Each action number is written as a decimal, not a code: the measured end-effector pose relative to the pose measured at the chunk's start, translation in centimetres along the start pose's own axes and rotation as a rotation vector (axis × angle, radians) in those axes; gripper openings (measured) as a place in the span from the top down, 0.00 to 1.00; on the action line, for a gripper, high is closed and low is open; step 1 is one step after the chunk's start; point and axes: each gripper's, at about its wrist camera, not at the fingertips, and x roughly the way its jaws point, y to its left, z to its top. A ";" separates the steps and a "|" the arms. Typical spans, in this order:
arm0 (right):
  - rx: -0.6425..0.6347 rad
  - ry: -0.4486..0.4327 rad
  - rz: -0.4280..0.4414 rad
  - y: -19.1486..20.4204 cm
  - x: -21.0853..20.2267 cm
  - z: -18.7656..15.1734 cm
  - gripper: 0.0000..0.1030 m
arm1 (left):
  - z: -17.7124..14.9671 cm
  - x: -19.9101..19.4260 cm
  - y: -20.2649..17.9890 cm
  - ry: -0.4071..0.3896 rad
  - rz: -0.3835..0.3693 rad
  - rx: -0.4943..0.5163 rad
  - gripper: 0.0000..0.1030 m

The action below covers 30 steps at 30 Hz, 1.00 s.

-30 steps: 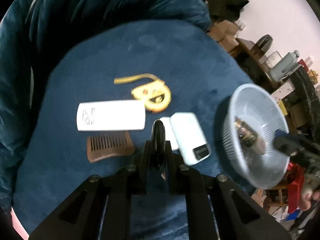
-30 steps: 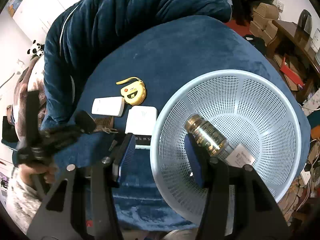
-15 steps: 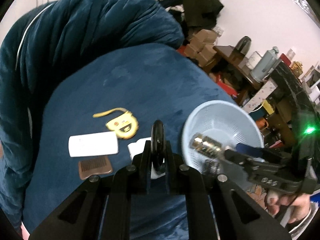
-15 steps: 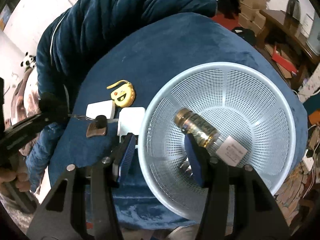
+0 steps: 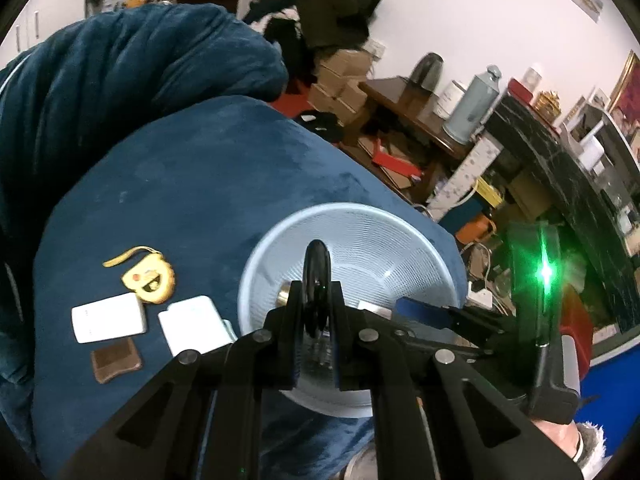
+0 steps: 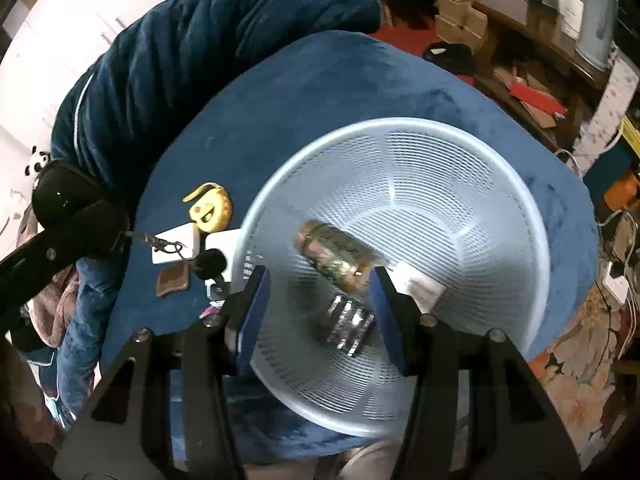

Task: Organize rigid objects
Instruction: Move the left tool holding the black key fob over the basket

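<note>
Over the basket (image 5: 400,248), your left gripper (image 5: 316,312) is clamped tight on a black disc (image 5: 316,264). Right gripper (image 6: 316,300), half open and empty, hangs above the bottle (image 6: 340,256). Release centrally, clear of the rim at nine o'clock.

We see cardboard boxes (image 5: 340,76) stacked against the far wall. A pale blue thermos (image 5: 474,106) stands on a wooden desk (image 5: 404,98) beside a dark kettle (image 5: 427,71).
</note>
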 end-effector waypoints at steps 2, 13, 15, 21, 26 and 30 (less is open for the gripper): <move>0.013 0.000 -0.008 -0.6 -0.1 0.0 0.49 | -0.3 0.9 -0.5 0.018 -0.007 0.003 0.91; 0.023 0.057 -0.043 -2.1 0.7 -0.3 0.49 | -2.9 6.6 -0.2 0.166 0.020 -0.016 0.90; 0.019 0.078 -0.059 -2.2 1.0 -0.4 0.49 | -3.3 7.3 0.1 0.185 0.027 -0.029 0.90; 0.030 0.104 -0.071 -2.6 1.2 -0.7 0.43 | -3.8 8.1 0.6 0.203 0.058 -0.028 0.81; 0.063 0.110 -0.086 -3.4 1.2 -0.8 0.27 | -3.7 8.0 1.6 0.197 0.132 -0.044 0.33; 0.100 0.104 -0.109 -4.3 1.0 -1.0 0.09 | -3.8 7.9 3.2 0.185 0.156 -0.077 0.05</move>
